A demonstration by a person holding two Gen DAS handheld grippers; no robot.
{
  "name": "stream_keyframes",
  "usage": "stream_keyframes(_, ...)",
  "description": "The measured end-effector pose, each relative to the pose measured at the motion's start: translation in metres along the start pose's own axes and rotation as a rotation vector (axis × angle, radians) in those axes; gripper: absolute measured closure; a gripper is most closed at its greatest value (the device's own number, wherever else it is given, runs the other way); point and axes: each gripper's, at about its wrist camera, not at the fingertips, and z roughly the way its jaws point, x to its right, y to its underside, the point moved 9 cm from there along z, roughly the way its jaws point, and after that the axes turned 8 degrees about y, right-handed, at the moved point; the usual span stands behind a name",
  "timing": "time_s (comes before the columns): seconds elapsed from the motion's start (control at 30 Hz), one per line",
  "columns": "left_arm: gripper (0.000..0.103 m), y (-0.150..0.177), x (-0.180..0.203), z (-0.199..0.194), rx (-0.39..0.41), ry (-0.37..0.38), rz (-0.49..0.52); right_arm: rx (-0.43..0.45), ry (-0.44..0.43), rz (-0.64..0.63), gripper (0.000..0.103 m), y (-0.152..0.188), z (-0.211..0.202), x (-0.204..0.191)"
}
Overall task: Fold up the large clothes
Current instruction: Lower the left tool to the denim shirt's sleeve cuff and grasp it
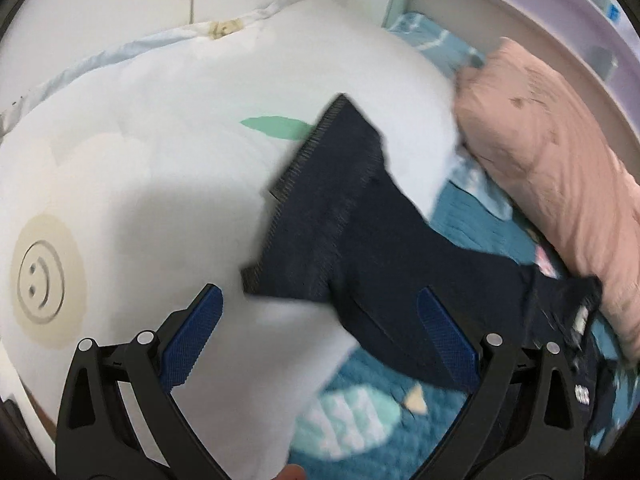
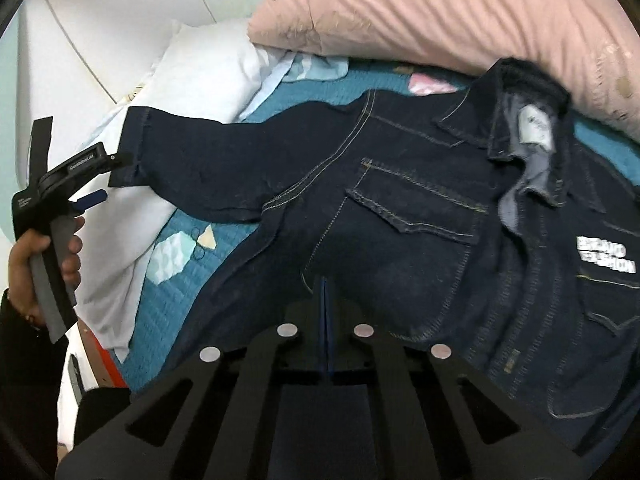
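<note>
Denim jacket (image 2: pixel 400 208), dark blue, lay front-up on the bed (image 2: pixel 224 280), filling the centre and right of the right wrist view, collar toward the pink pillow (image 2: pixel 440 4) at the top. Its sleeve (image 1: pixel 336 208) ran out toward the left of that frame, the cuff draped over a white pillow (image 1: pixel 140 152); in the left wrist view the same sleeve crossed the centre of the frame.

The left gripper (image 1: pixel 320 340) hovered just short of the cuff with its jaws wide apart, holding nothing. The right gripper (image 2: pixel 326 320) had its jaws pressed together at lower centre, low over the jacket's body; whether any cloth was pinched between them could not be made out.

Judging by the heavy stitching and pockets, the cloth would be thick and fairly weighty, limp but less slippery than thin fabric, and inclined to hold a crease. The cuff edge or the shoulder seam looked like the soundest places to grip, since double-stitched hems resist slipping out.
</note>
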Motion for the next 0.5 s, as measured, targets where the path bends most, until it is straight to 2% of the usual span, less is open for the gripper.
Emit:
stream_keyframes(0.13,0.006,-0.010,-0.001,0.009,0.008,-0.012,0.032,-0.022,-0.042,0.038,0.102,-0.007,0.022,-0.006)
stream_keyframes(0.2,0.011,-0.014,-0.002,0.013,0.006,-0.045,0.065,-0.029,-0.072,0.060,0.102,-0.010,0.028,-0.009)
stream_keyframes(0.23,0.035,-0.015,-0.002,0.014,0.010,-0.057,0.073,-0.029,-0.087,0.066,0.102,-0.013,0.033,-0.013)
stream_keyframes(0.27,0.050,-0.017,0.000,0.013,0.012,-0.064,0.089,-0.027,-0.091,0.068,0.102,-0.016,0.035,-0.015)
stream_keyframes(0.3,0.056,-0.019,0.000,0.011,0.017,-0.059,0.094,-0.024,-0.099,0.072,0.101,-0.019,0.038,-0.018)
stream_keyframes(0.33,0.074,-0.020,0.003,0.010,0.022,-0.025,0.093,-0.022,-0.110,0.077,0.101,-0.022,0.041,-0.021)
stream_keyframes(0.37,0.082,-0.021,0.006,0.007,0.028,0.010,0.086,-0.020,-0.126,0.082,0.101,-0.026,0.044,-0.026)
stream_keyframes(0.5,0.086,-0.027,0.027,-0.018,0.085,0.081,0.135,-0.012,-0.171,0.099,0.101,-0.039,0.060,-0.041)
